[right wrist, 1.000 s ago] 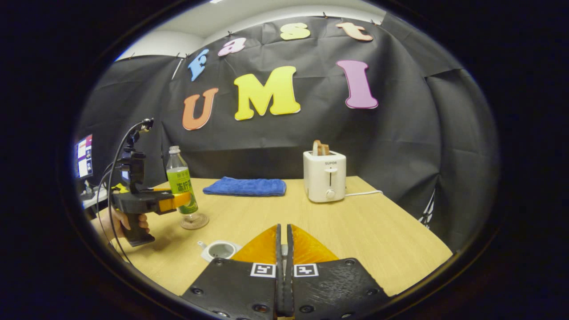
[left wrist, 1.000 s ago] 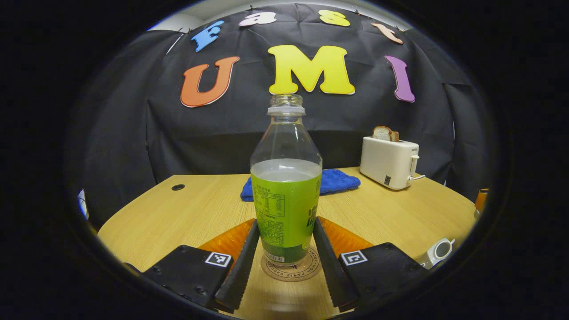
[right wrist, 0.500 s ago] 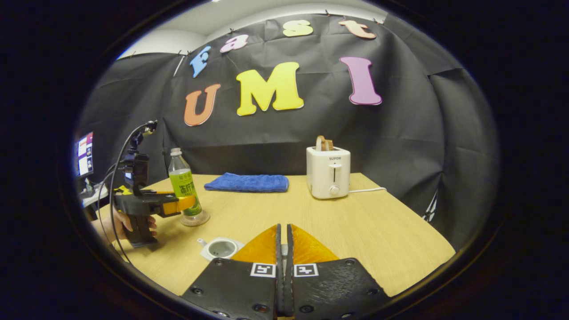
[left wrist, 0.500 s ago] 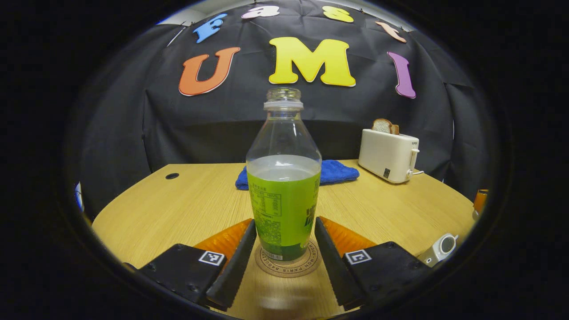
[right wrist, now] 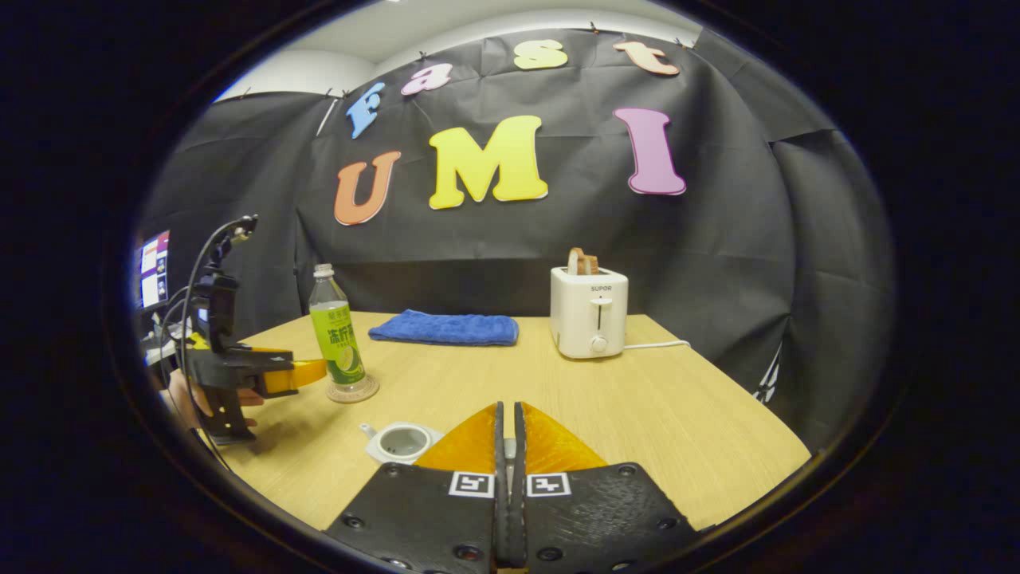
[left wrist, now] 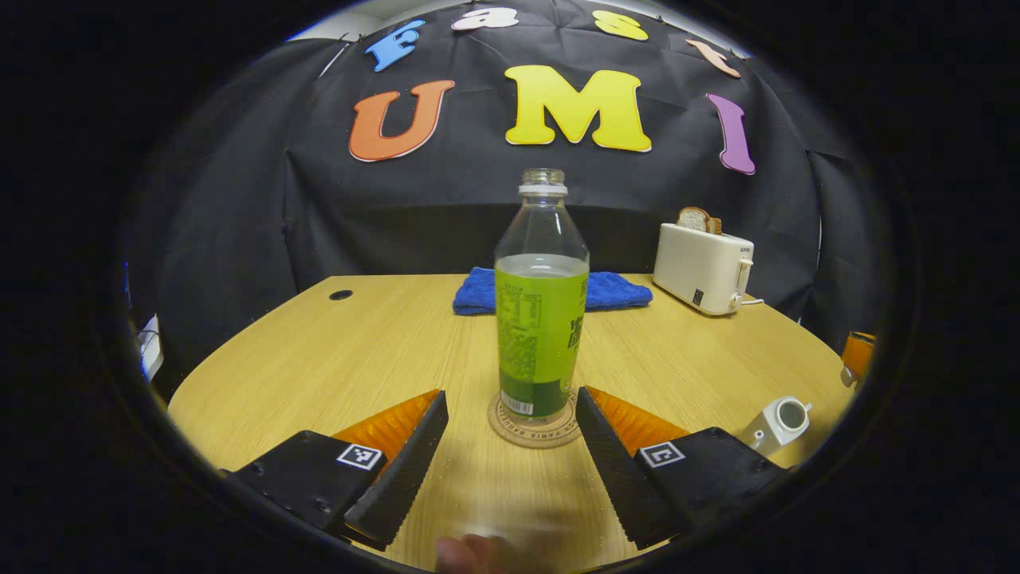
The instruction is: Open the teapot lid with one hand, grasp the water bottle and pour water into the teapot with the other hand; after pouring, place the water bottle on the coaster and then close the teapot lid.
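Clear glossy plastic water bottle [left wrist: 541, 319] on a matt coaster [left wrist: 535, 422]; smooth wood-grain table [left wrist: 374, 351]; fuzzy blue cloth [left wrist: 550, 292]

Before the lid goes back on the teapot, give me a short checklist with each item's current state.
1. Water bottle upright on the coaster: ok.
2. Left gripper released, fingers open and apart from the bottle: ok.
3. Teapot standing open on the table, mouth unobstructed: ok.
4. Lid held by the right gripper: cannot tell; its fingers are nearly closed with something thin between them, but what it is cannot be made out.
5. Path from the right gripper to the teapot free of the toaster and blue cloth: ok, both sit farther back.
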The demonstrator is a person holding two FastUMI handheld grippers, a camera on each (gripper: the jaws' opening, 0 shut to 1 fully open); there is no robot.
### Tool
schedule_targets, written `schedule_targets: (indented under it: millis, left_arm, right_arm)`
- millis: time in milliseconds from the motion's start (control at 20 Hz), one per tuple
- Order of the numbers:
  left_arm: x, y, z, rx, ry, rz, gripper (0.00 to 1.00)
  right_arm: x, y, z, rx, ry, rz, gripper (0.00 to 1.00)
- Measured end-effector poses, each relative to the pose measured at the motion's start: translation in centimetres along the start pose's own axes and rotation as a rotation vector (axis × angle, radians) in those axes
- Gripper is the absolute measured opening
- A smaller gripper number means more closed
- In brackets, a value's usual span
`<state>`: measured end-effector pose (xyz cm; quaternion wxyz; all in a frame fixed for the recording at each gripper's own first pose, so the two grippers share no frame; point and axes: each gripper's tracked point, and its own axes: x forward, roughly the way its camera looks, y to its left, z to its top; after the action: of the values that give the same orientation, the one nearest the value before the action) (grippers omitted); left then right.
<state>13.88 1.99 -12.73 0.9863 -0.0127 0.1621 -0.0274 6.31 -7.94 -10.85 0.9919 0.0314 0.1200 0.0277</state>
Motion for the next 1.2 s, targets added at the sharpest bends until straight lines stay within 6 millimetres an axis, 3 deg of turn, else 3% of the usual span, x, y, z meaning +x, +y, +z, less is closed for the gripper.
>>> schedule_targets:
  millis: [250,450,700,1200]
  left_arm:
    - [-7.8,2.5,1.6,-0.035,-0.126,0.06,1.0]
    - [-11.5,4.8,2.7,-0.005,-0.211,0.146,1.0]
    - [-13.7,5.9,2.8,0.017,-0.245,0.196,1.0]
    - [-14.8,6.3,3.2,0.034,-0.258,0.226,1.0]
  right_arm:
    - [1.1,3.2,0.2,-0.01,-0.006,0.073,0.0]
    - [2.6,6.9,0.8,-0.048,-0.03,0.147,0.0]
    - [4.6,9.2,0.1,-0.077,-0.03,0.191,0.0]
    - [5.4,9.2,-1.6,-0.083,-0.027,0.193,0.0]
